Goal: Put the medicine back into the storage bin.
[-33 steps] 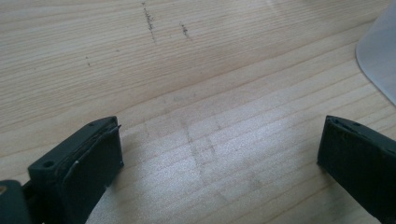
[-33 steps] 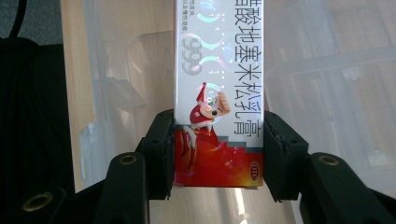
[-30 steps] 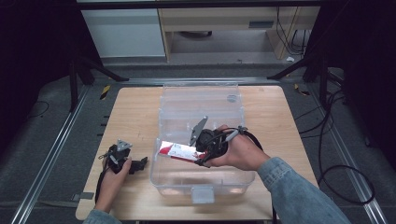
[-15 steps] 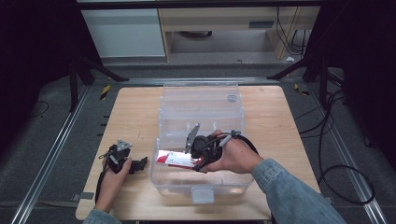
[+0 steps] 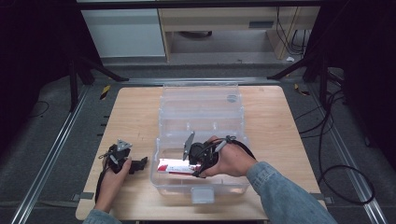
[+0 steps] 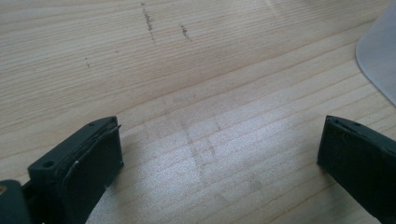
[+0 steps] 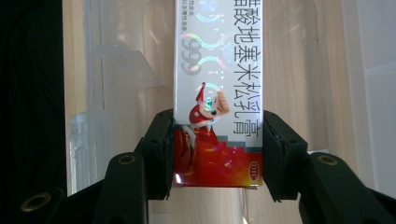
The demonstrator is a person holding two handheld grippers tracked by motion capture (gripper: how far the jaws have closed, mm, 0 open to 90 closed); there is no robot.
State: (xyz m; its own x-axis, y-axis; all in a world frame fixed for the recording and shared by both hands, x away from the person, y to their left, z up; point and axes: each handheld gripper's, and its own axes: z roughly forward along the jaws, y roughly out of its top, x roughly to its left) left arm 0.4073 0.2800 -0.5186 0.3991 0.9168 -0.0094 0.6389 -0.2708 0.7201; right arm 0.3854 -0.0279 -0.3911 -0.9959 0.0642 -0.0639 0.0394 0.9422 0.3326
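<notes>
Right gripper (image 7: 217, 140): both black jaws are clamped against the long sides of the carton (image 7: 217, 93), near its red end.
Left gripper (image 6: 219, 163): jaws spread wide with bare wood between them; it rests on the table (image 5: 135, 116) left of the box, unchanged.
Change: since one second ago the right gripper (image 5: 198, 161) and carton (image 5: 175, 166) have shifted left and toward the front wall, lower inside the storage box (image 5: 201, 112).
Carton: slim rectangular pack, glossy white and red, printed characters, holographic sheen, cartoon figure.
Storage box: clear rigid plastic, lid open, moulded dividers, front latch.
Table: pale wood, straight grain, faint scuffs.
</notes>
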